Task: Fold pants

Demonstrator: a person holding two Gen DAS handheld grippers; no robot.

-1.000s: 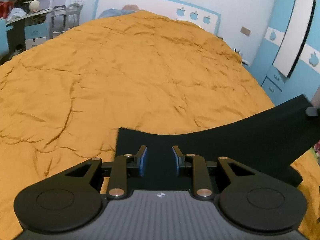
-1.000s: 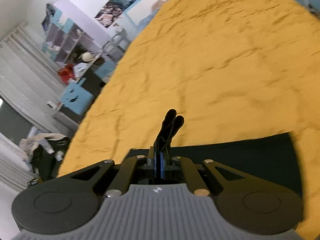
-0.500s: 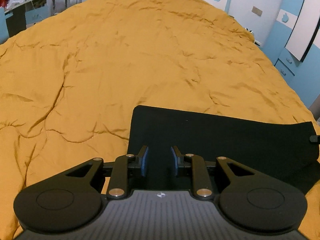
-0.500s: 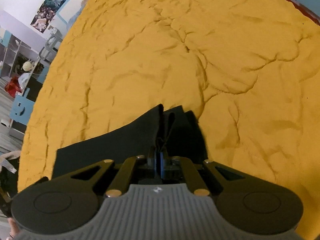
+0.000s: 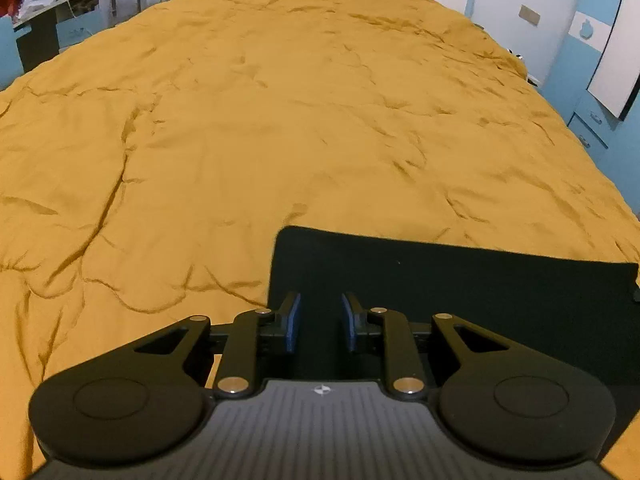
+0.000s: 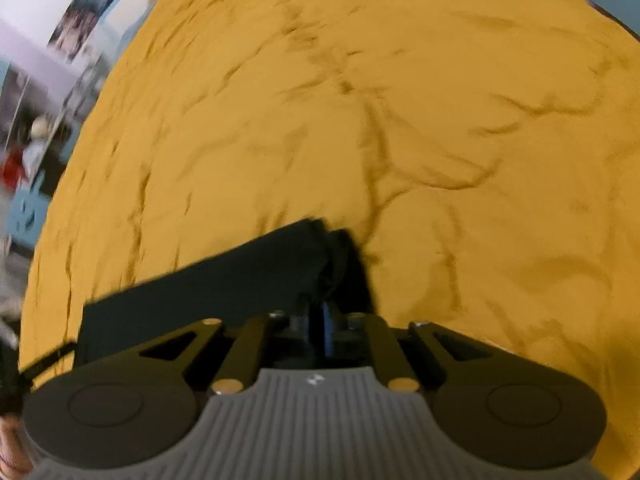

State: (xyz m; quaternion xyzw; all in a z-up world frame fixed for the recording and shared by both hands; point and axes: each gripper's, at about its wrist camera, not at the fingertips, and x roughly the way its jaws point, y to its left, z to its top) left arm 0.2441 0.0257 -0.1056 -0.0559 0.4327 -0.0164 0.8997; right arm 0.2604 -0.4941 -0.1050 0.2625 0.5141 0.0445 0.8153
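- Pants (image 5: 460,292) lie flat as a black strip on the quilt (image 5: 280,120), at 6 o'clock.
- Left gripper (image 5: 320,322) is parted over the cloth, pads not pinching.
- Right gripper (image 6: 325,326) is just opening, bunched pants end between its jaws.

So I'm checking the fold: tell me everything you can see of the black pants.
The pants are plain black, matte cloth, folded into a flat long band lying on the orange bedcover. One end lies between the left gripper fingers; the bunched other end sits at the right gripper, whose fingers are opening.
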